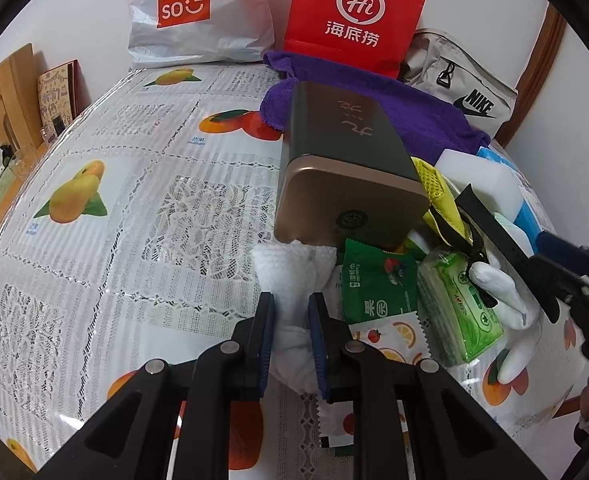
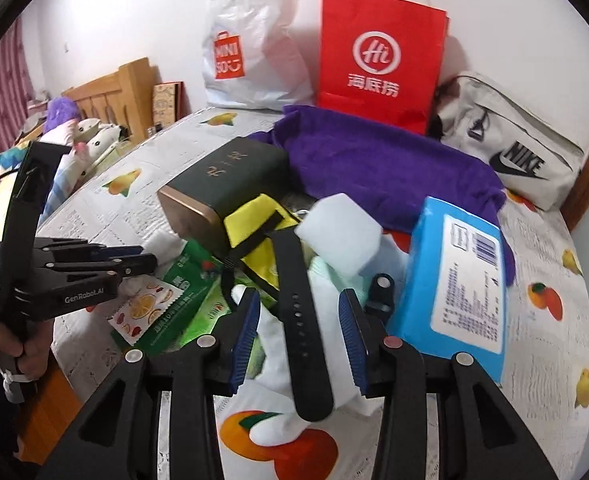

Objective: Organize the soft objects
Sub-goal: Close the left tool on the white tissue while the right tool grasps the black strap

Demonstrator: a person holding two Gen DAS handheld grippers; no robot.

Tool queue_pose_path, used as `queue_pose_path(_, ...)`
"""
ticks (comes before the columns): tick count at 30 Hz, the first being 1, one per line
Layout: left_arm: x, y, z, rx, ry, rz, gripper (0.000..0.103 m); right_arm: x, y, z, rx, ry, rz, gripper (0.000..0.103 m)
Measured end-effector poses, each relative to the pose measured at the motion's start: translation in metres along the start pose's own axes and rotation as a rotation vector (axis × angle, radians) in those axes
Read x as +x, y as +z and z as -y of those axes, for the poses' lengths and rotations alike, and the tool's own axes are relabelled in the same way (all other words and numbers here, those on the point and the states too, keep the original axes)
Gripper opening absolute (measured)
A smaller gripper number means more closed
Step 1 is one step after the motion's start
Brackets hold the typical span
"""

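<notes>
Early stage. Left gripper [image 1: 291, 312] jaws clamped on white cloth [image 1: 290, 276]; right gripper [image 2: 299, 316] jaws wide over watch strap [image 2: 300, 320]. Pile unsorted near right table [image 1: 134, 200] edge.

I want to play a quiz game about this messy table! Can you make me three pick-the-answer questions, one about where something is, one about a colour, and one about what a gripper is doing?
1. Where is the purple towel?
A. In front of the red bag
B. Inside the Nike bag
C. On the floor

2. What colour is the wipes pack at the right?
A. Pink
B. Blue
C. Brown

3. What is the left gripper doing?
A. Hanging open
B. Squeezing a white cloth
C. Holding the tin box

Answers: 1 A, the towel lies at the red bag's foot. 2 B, its wrapper is bright blue. 3 B, white cloth bulges between the pads.
</notes>
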State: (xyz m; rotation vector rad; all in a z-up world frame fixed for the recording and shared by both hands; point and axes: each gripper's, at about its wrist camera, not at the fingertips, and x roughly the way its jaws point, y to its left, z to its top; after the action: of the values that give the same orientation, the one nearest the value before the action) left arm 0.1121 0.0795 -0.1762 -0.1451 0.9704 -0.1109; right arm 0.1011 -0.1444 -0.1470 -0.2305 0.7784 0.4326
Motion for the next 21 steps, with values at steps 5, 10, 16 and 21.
queue_pose_path(5, 0.0, 0.001, 0.0, 0.005, 0.001, -0.003, 0.018, 0.016, -0.003, -0.002, -0.012, 0.003, -0.045, 0.033)
queue_pose_path(10, 0.0, 0.0, 0.001, 0.01, 0.006, -0.003, 0.018, 0.024, -0.006, 0.0, -0.008, 0.005, -0.066, 0.033)
queue_pose_path(16, -0.001, 0.001, 0.001, 0.003, 0.01, -0.003, 0.018, 0.017, -0.006, -0.003, -0.042, -0.012, -0.039, 0.02)
queue_pose_path(21, -0.002, 0.002, -0.001, -0.012, 0.001, -0.003, 0.018, -0.009, -0.002, 0.004, 0.011, 0.016, 0.035, 0.02)
